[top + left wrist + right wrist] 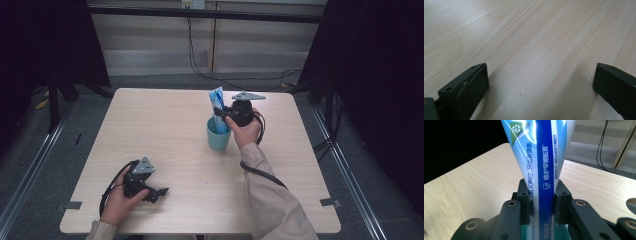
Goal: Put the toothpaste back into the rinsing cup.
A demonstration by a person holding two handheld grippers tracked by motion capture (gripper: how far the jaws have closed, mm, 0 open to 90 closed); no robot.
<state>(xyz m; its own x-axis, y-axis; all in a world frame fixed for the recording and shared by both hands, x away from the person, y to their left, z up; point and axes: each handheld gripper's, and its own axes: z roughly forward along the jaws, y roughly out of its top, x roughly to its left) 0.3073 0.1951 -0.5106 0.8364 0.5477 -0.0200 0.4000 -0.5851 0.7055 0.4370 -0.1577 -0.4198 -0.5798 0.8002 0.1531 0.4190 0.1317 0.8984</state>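
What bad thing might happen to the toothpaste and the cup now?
1. The right gripper pinches the toothpaste tube standing in the teal cup. Pulling sideways might tip the cup, which nothing steadies.
2. The tube is soft, so it may slip through the fingers.
3. The left gripper rests open, too far away to help.

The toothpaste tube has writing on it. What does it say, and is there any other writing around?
On the toothpaste tube, dark blue stripe, white Chinese characters: "修护早期蛀斑"
Beside it, on the light blue part, larger characters, partly cut off; "健康" seems to end the line.
Small print by the stripe: too small to read.
Green round logo near the top: too blurred.
No writing shows on the cup or table.
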